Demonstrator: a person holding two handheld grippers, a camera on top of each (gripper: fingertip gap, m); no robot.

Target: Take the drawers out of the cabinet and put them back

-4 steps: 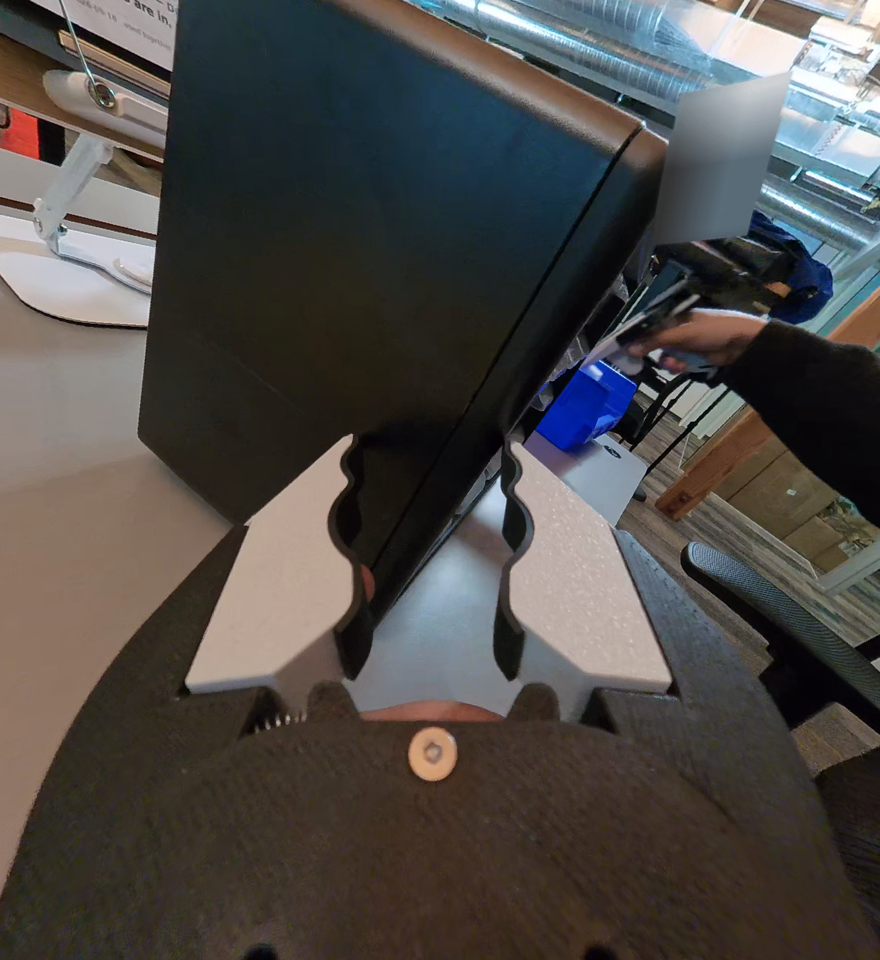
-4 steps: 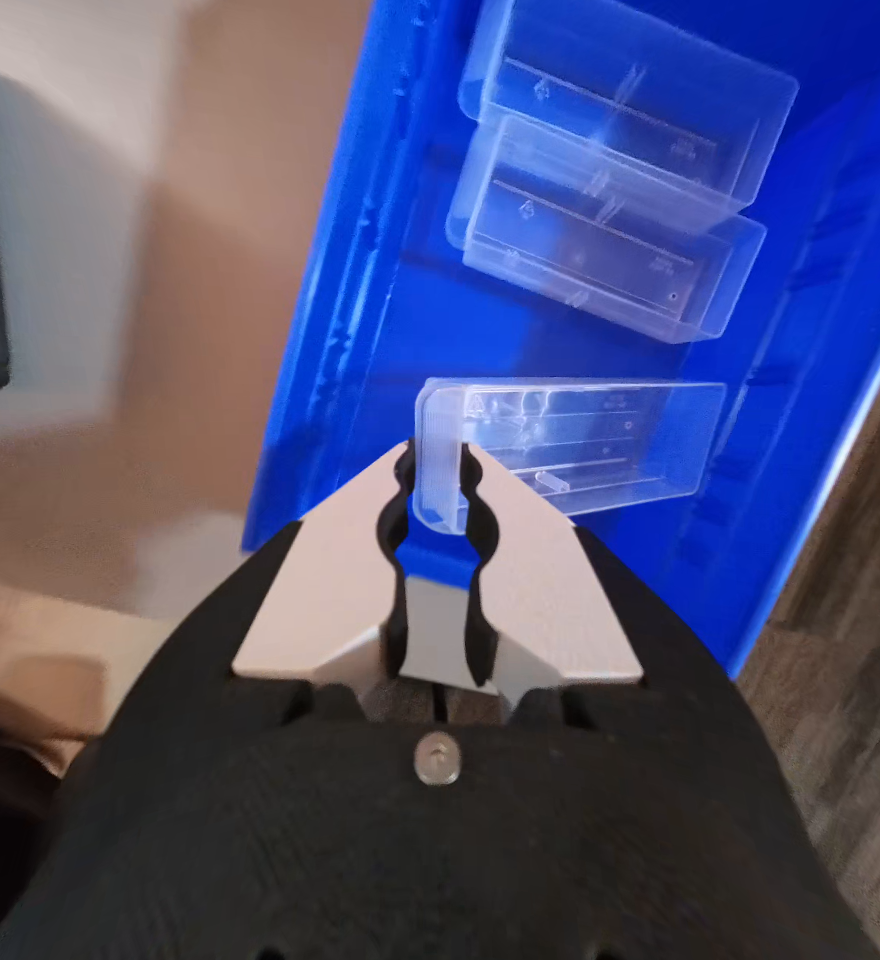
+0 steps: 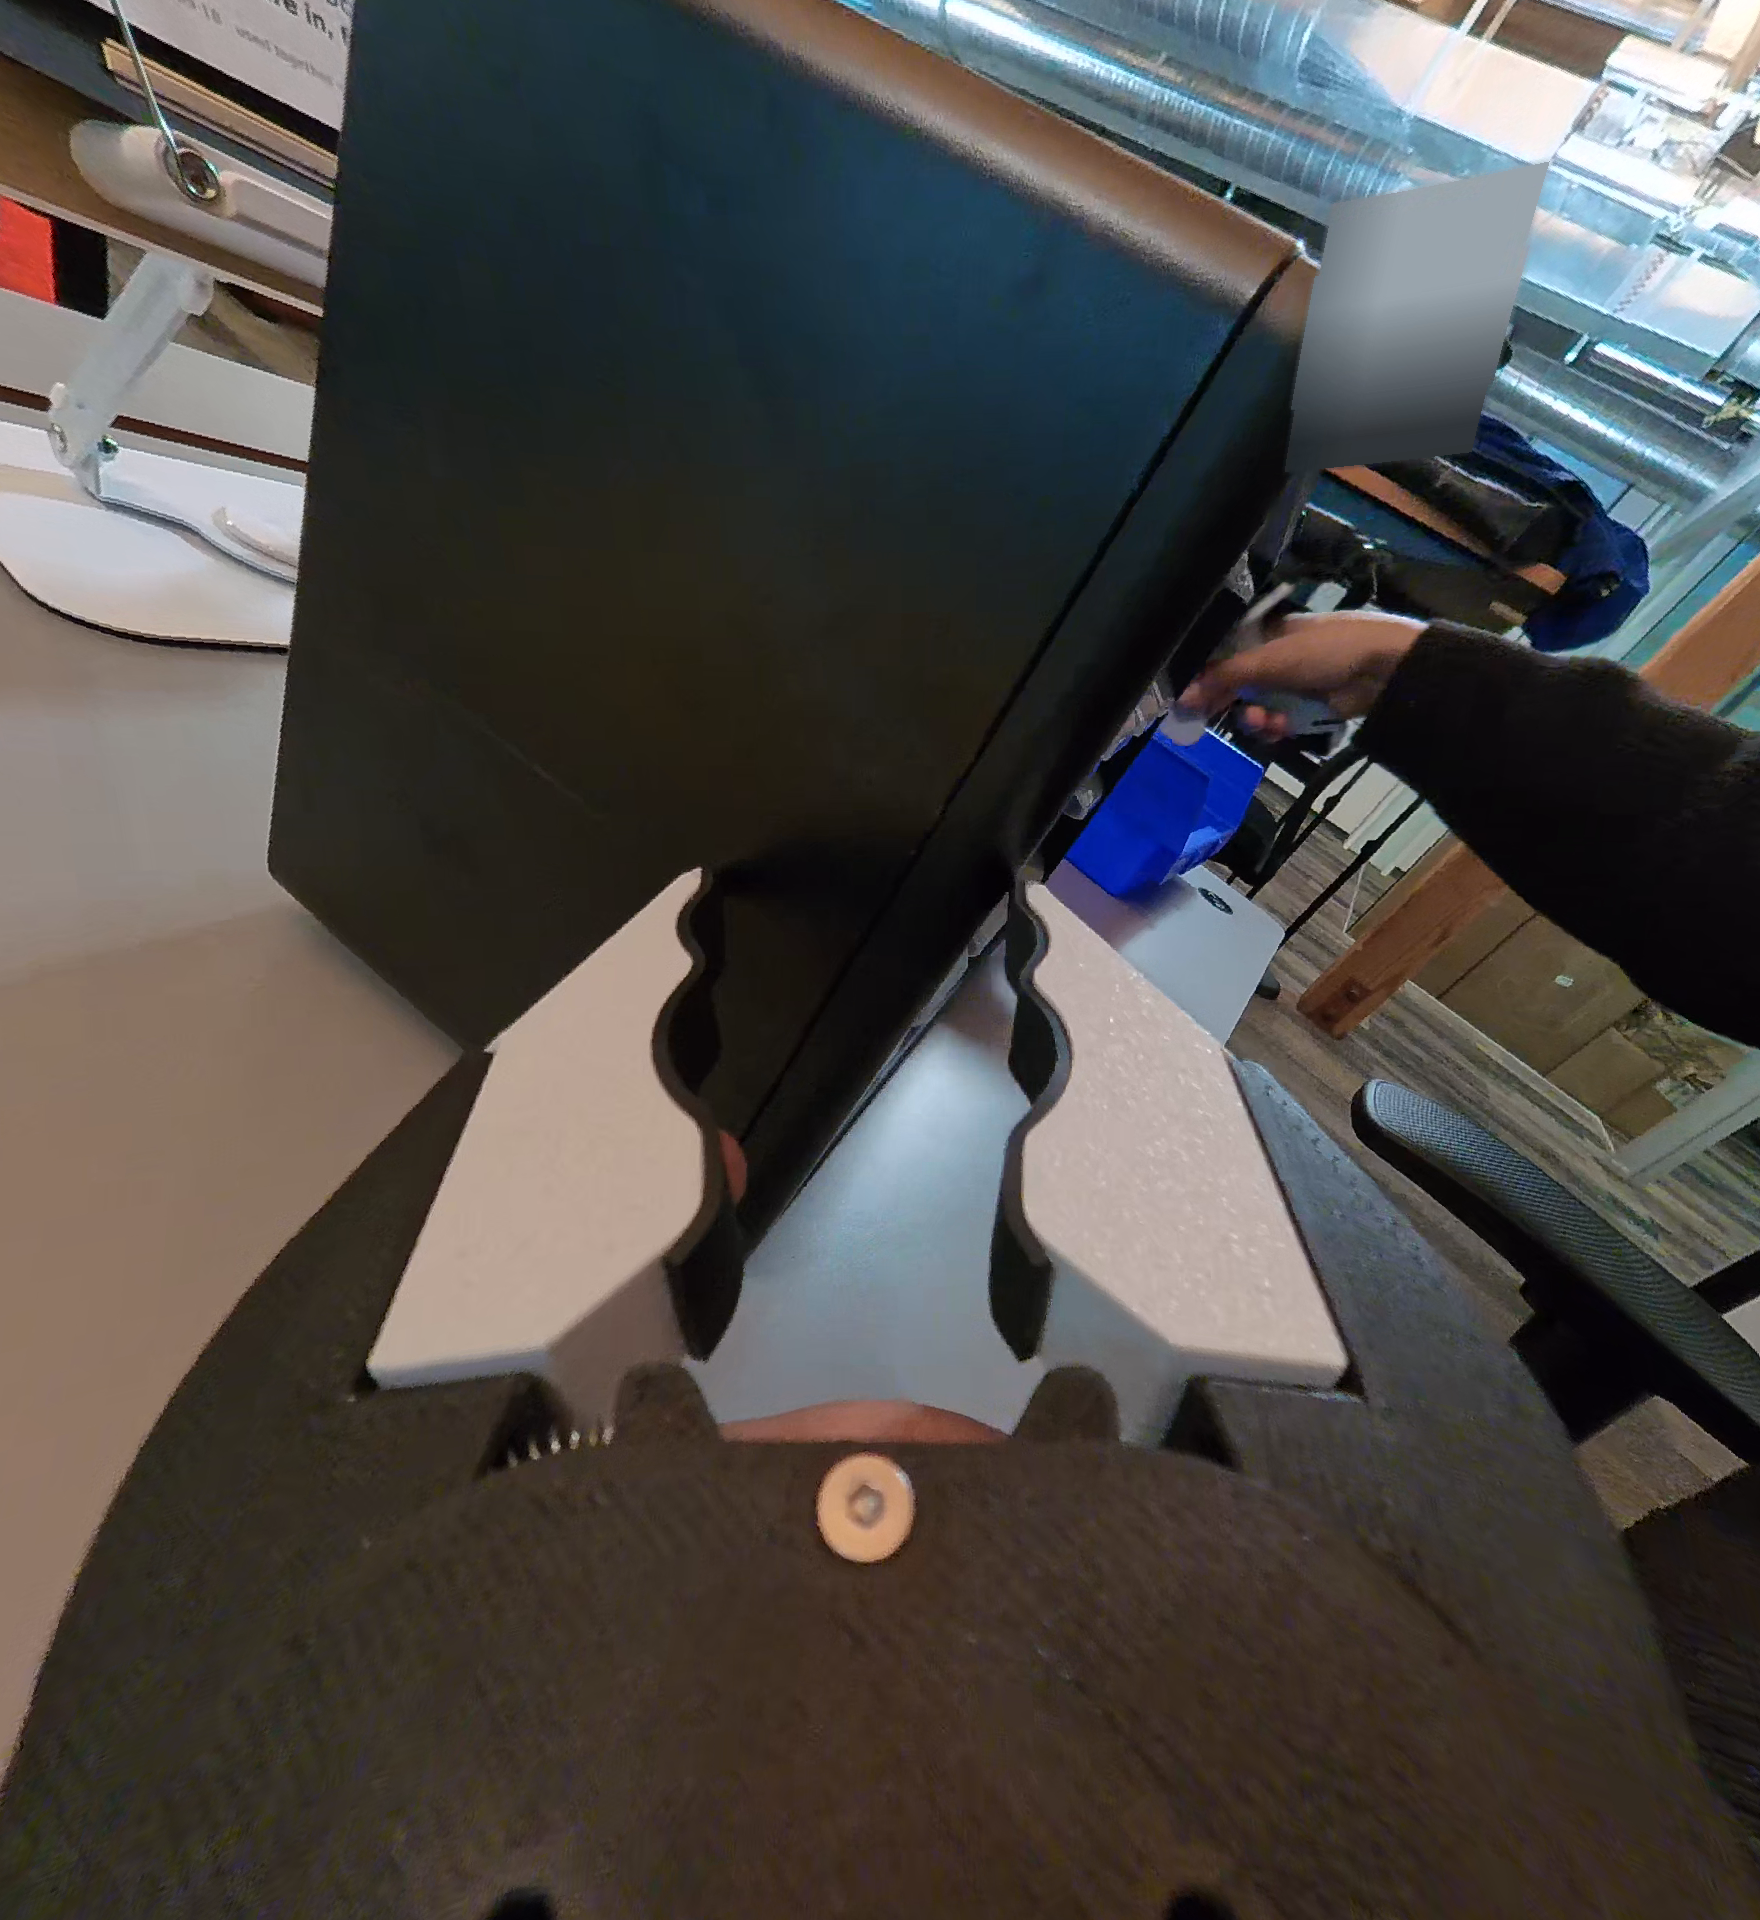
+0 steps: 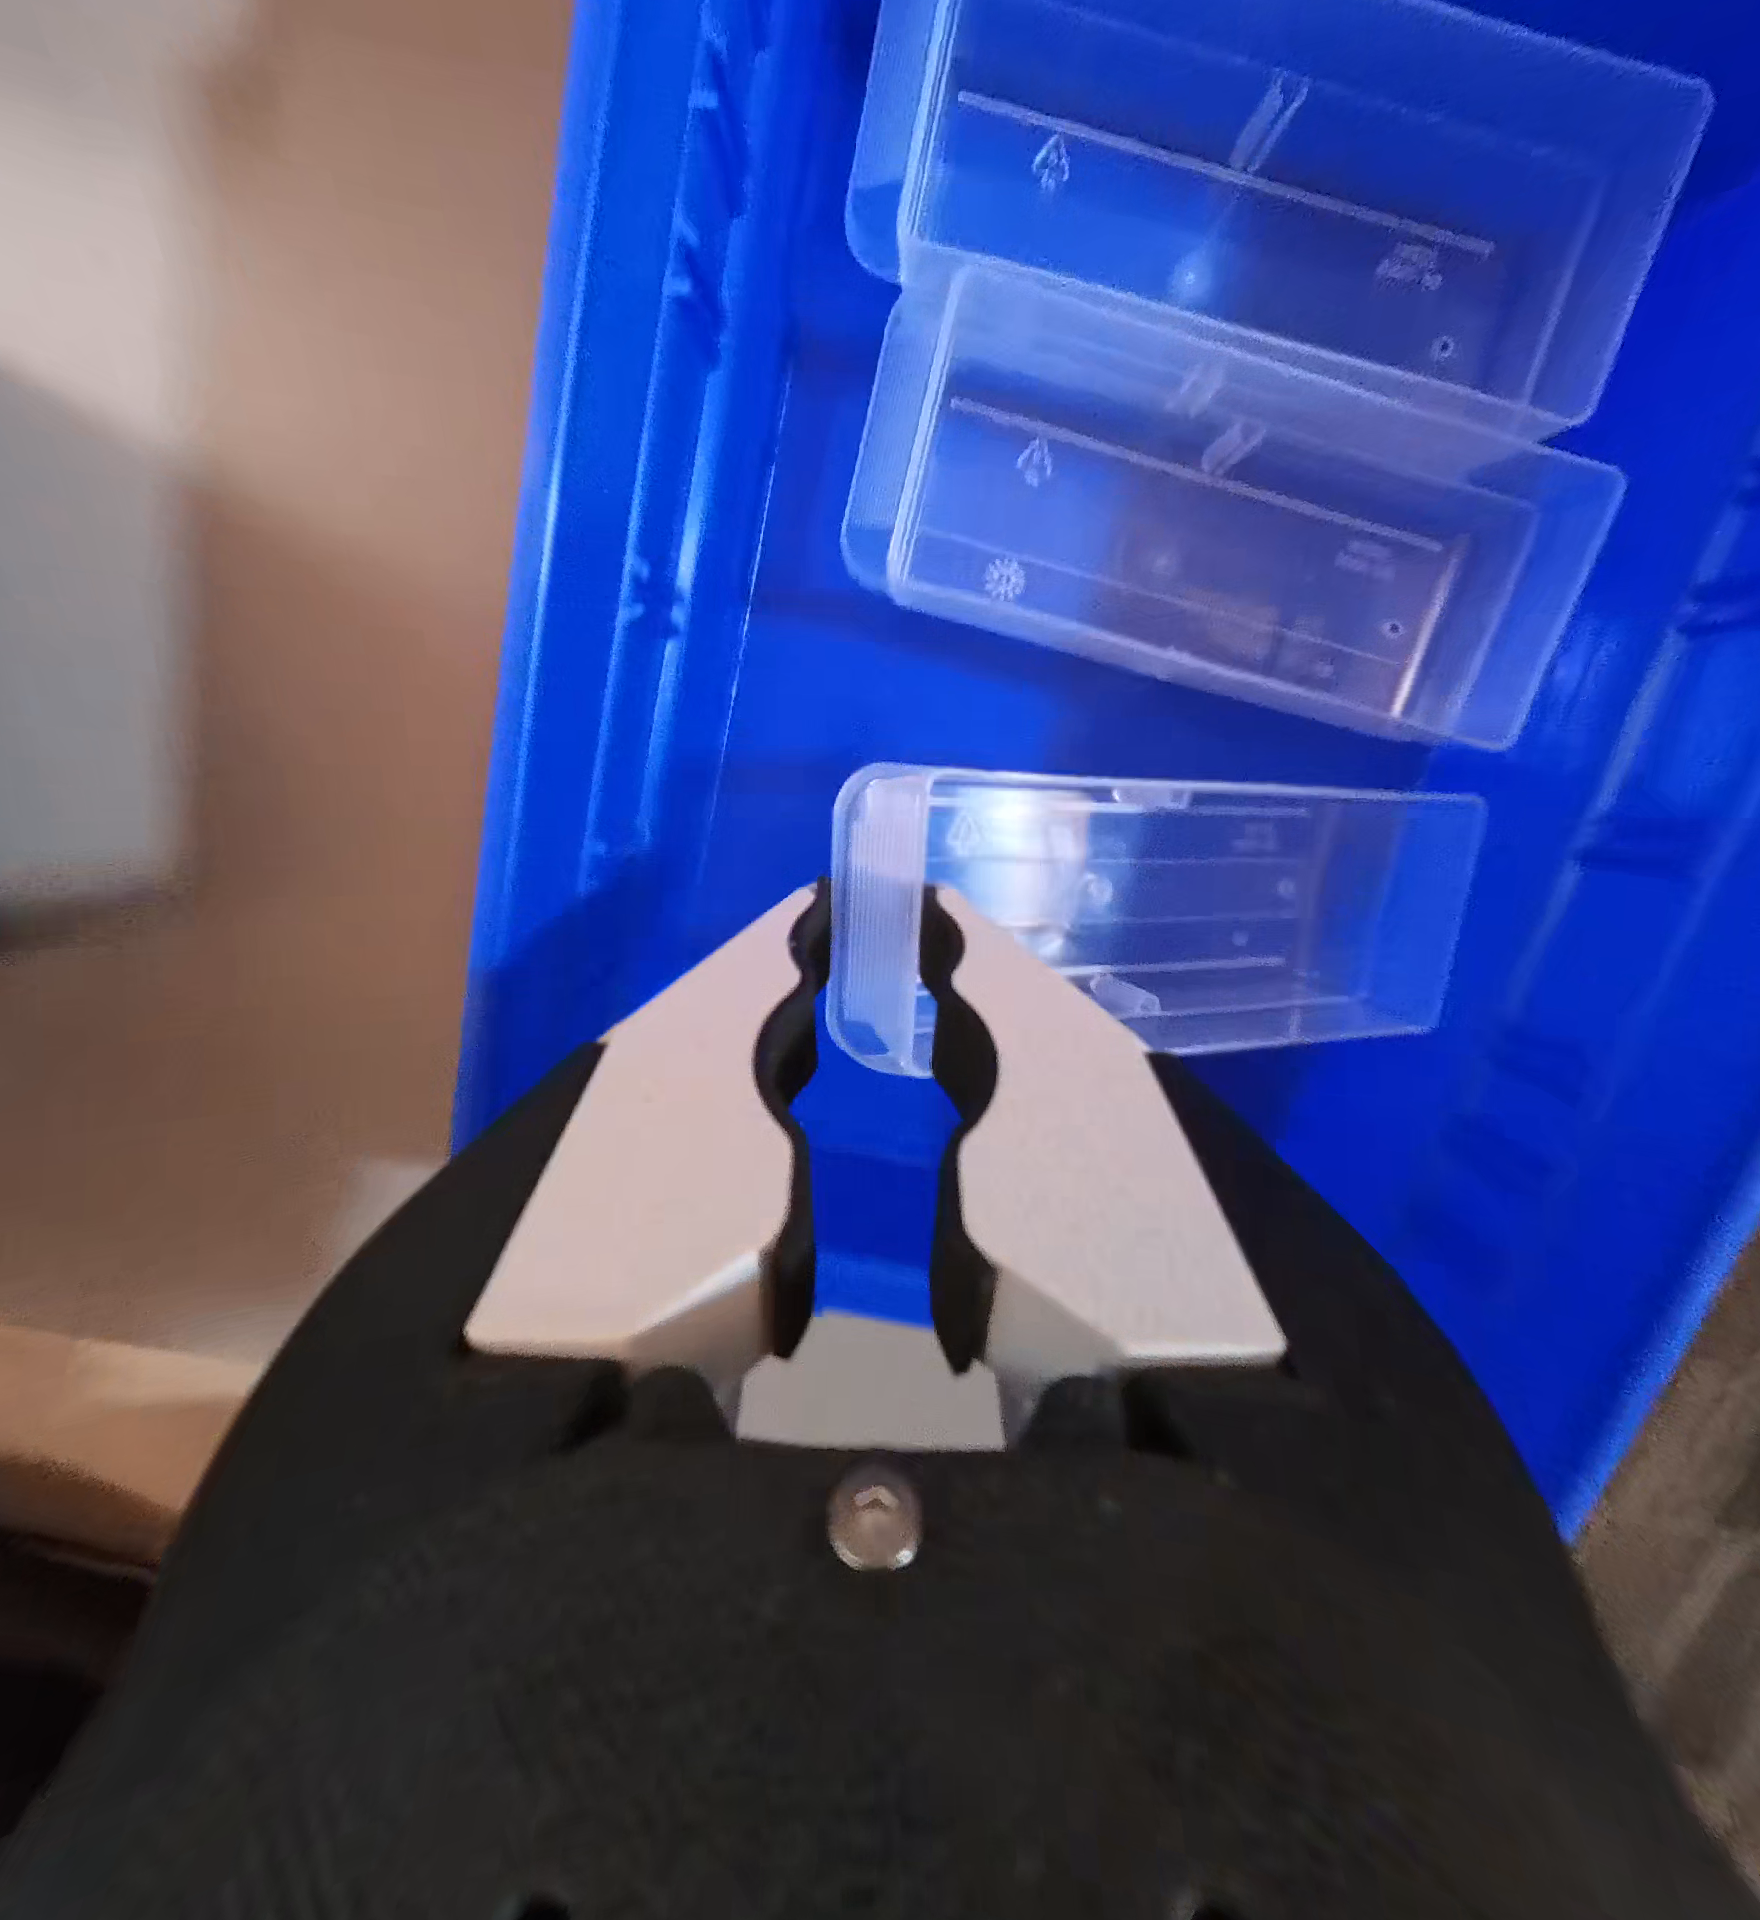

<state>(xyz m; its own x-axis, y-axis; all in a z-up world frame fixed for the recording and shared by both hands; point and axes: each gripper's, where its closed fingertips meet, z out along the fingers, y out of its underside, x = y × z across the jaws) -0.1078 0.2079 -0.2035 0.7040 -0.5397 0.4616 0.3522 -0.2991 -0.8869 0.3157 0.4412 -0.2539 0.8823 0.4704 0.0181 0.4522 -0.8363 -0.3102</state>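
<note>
The black cabinet (image 3: 751,468) stands on the table, seen from its side. My left gripper (image 3: 860,894) is open, with the cabinet's lower corner edge between its jaws; the left pad (image 3: 689,1049) is against the cabinet's side. My right gripper (image 4: 876,899) is shut on the front lip of a clear plastic drawer (image 4: 1219,914) and holds it over the blue bin (image 4: 647,623). Two more clear drawers (image 4: 1271,208) (image 4: 1219,540) lie in the bin. In the left wrist view the blue bin (image 3: 1156,810) shows behind the cabinet, with a hand (image 3: 1302,665) above it.
A white stand base (image 3: 76,520) sits on the table (image 3: 76,935) left of the cabinet. An office chair (image 3: 1582,1247) stands at the right. A wooden post (image 3: 1427,935) and floor (image 4: 1738,1455) lie beyond the table edge.
In the left wrist view the hand with the right gripper has moved left, closer to the cabinet and over the blue bin. The left gripper has not moved.
</note>
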